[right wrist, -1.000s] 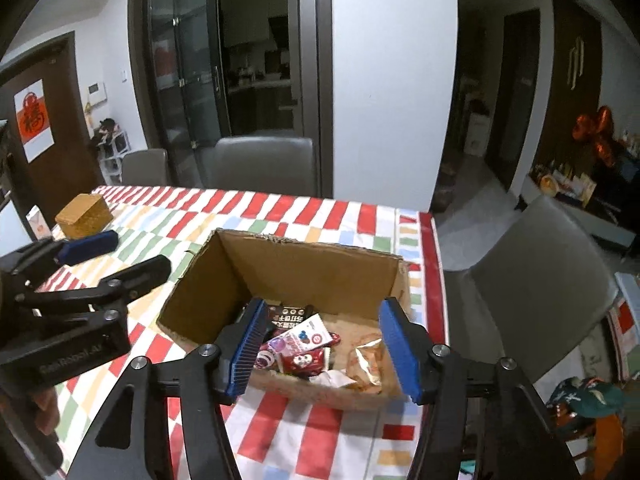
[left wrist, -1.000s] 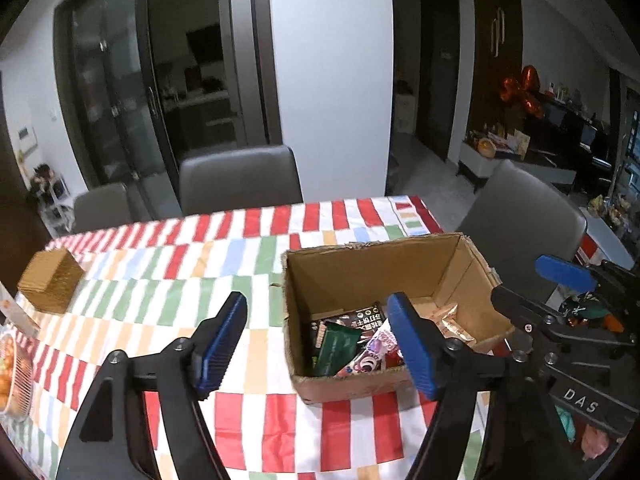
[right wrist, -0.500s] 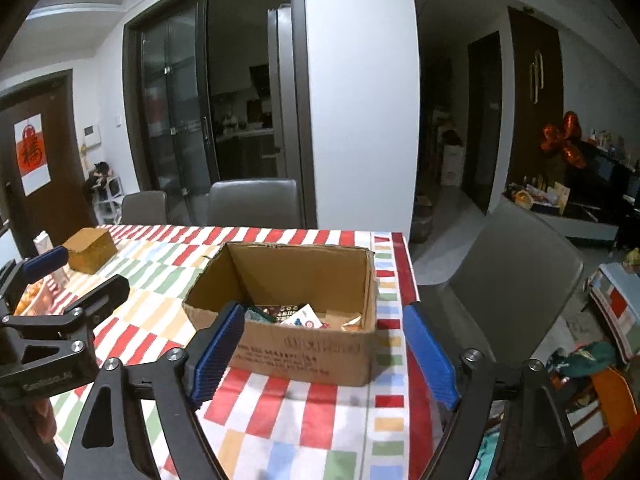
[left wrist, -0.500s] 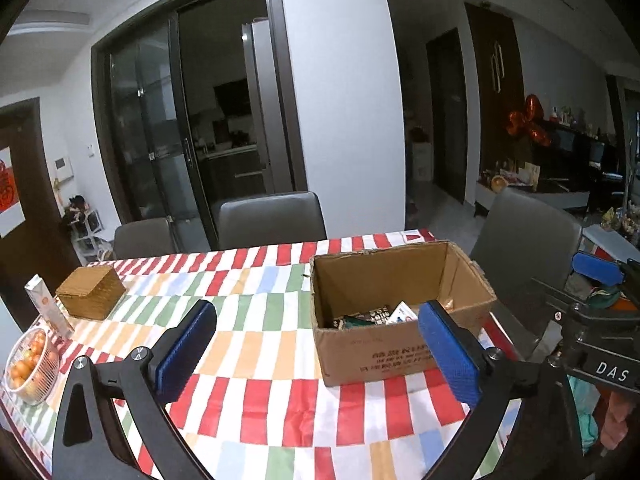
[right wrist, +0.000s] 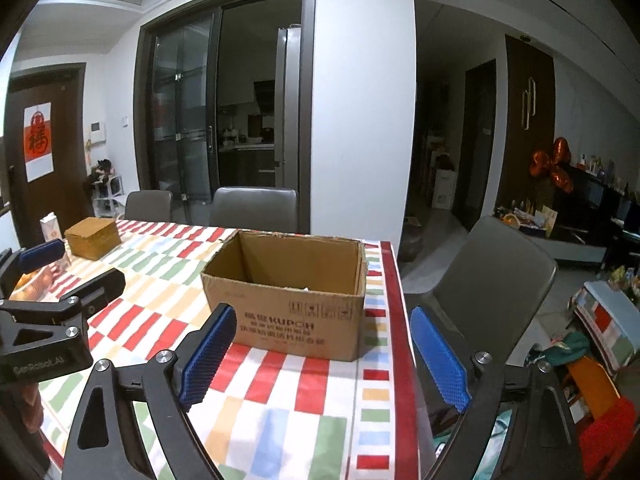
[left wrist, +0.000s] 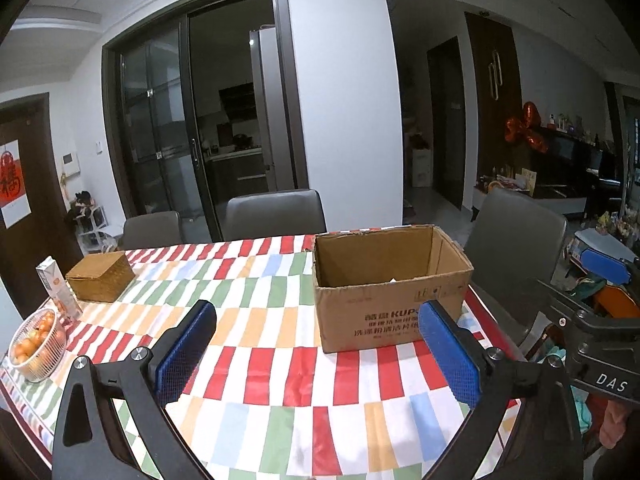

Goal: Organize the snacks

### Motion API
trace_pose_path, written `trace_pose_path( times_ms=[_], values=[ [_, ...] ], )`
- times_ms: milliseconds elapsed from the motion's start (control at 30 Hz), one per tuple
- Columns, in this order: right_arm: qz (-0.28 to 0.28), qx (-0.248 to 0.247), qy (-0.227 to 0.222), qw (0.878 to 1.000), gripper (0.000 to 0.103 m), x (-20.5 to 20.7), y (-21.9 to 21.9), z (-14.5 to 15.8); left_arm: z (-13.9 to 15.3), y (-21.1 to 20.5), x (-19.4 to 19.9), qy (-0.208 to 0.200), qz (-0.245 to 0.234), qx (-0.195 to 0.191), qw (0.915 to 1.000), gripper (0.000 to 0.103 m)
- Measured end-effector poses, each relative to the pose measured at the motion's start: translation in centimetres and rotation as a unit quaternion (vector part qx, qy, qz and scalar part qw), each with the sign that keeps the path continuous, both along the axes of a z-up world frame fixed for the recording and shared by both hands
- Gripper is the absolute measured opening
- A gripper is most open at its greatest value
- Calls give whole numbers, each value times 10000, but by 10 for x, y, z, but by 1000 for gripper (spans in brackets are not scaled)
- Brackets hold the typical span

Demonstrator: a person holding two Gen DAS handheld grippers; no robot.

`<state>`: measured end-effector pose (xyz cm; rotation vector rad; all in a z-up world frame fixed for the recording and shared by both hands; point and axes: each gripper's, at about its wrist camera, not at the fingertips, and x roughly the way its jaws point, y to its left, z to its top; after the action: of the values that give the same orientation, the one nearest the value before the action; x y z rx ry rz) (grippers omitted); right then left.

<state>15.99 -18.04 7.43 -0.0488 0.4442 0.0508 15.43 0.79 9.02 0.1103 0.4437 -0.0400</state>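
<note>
Left gripper (left wrist: 316, 344): blue pads spread wide, nothing between; jaws just opened. Right gripper (right wrist: 320, 354): jaws also just widened, empty, held over table edge.
Cardboard box (left wrist: 390, 304): brown, open-topped, black print on front; sits at table's right end, ahead of both grippers, apart from them. Contents mostly hidden; white scrap visible inside.
Tablecloth (left wrist: 260, 320): red, green, orange, blue checks.
Wicker box (left wrist: 100, 276), carton (left wrist: 58, 290), fruit basket (left wrist: 36, 346) at left.
Grey chairs (left wrist: 274, 214), glass sliding doors (left wrist: 176, 132) beyond.
</note>
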Motion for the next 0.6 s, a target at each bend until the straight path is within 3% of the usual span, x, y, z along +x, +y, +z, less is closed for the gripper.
trace_pose_path(
  times_ms=[600],
  values=[
    [-8, 193, -150, 9997, 90, -29, -5, 6, 5, -4, -29, -204, -70, 97, 9997, 103]
  ],
)
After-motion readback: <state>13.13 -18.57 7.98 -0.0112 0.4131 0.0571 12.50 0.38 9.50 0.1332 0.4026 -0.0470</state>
